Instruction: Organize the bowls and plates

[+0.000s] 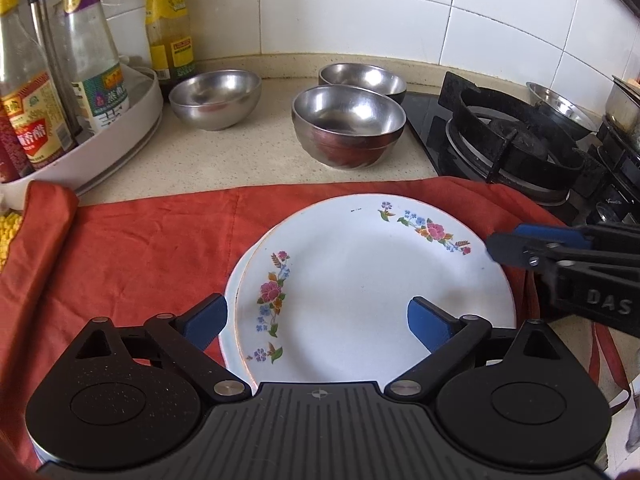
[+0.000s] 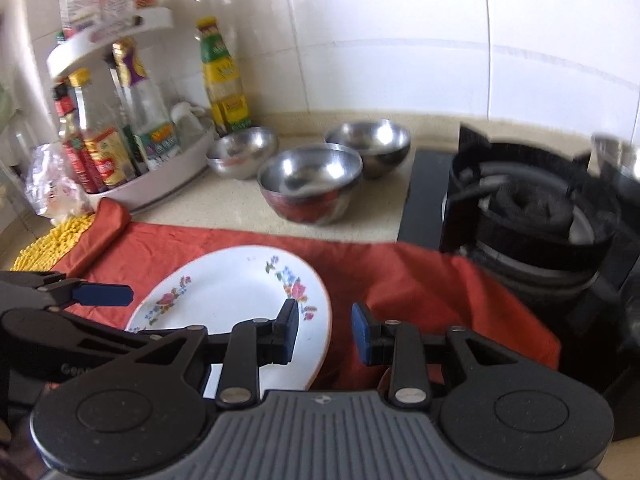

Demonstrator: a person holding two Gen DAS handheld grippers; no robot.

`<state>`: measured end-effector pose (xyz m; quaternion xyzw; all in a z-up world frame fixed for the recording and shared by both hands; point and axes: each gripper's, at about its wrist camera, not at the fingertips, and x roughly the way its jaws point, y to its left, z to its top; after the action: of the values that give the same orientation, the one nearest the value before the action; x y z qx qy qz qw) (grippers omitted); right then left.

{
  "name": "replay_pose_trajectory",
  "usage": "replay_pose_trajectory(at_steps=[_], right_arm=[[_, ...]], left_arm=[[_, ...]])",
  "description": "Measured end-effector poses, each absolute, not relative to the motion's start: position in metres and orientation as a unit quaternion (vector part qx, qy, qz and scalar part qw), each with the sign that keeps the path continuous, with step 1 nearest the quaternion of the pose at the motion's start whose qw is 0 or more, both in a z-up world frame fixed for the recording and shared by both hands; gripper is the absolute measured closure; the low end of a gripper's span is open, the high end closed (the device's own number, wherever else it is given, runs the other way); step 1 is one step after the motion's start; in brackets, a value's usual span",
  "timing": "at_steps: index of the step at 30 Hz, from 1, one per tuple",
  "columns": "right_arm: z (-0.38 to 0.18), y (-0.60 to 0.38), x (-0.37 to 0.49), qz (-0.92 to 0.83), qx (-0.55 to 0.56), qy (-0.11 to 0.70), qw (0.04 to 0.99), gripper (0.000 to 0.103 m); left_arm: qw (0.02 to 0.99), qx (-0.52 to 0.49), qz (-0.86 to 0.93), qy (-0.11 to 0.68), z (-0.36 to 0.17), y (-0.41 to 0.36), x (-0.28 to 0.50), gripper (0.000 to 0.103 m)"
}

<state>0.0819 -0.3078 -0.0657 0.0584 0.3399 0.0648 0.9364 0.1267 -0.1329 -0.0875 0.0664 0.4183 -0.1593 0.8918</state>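
A white floral plate (image 1: 360,280) lies on top of another plate on a red cloth (image 1: 152,248). My left gripper (image 1: 316,320) is open, its fingers wide over the near edge of the plates. My right gripper (image 2: 325,332) is open and empty, straddling the plate's right rim (image 2: 320,312); it also shows in the left wrist view (image 1: 504,248). Three steel bowls (image 1: 347,124) (image 1: 216,98) (image 1: 362,78) stand apart on the counter behind the cloth; the front one also shows in the right wrist view (image 2: 310,182).
A white rack of sauce bottles (image 1: 80,120) stands at the back left. A gas stove (image 1: 516,144) with a small steel bowl and a pot is at the right. A yellow mat (image 2: 56,240) lies left of the cloth.
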Motion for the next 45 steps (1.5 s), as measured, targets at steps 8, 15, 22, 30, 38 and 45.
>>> replay_pose_trajectory(at_steps=[8, 15, 22, 30, 38, 45], right_arm=[[-0.066, -0.304, 0.065, 0.091, 0.045, 0.331, 0.938, 0.073], [-0.069, -0.306, 0.085, 0.091, 0.075, 0.338, 0.934, 0.073], [-0.057, -0.309, 0.108, 0.075, 0.088, 0.341, 0.933, 0.073], [-0.036, -0.315, 0.145, 0.061, 0.099, 0.327, 0.938, 0.072], [-0.033, -0.319, 0.183, 0.047, 0.12, 0.333, 0.934, 0.072], [-0.031, -0.316, 0.203, 0.033, 0.122, 0.336, 0.933, 0.072]], left_arm=[[0.896, 0.068, -0.154, 0.412, -0.084, -0.125, 0.113, 0.003], [0.901, 0.071, -0.137, 0.407, -0.075, -0.115, 0.128, 0.002], [0.903, 0.061, -0.146, 0.4, -0.064, -0.114, 0.162, 0.002], [0.906, 0.082, -0.17, 0.379, -0.051, -0.126, 0.196, 0.001], [0.904, 0.106, -0.184, 0.37, -0.047, -0.138, 0.227, 0.001], [0.899, 0.111, -0.202, 0.373, -0.052, -0.143, 0.248, 0.001]])
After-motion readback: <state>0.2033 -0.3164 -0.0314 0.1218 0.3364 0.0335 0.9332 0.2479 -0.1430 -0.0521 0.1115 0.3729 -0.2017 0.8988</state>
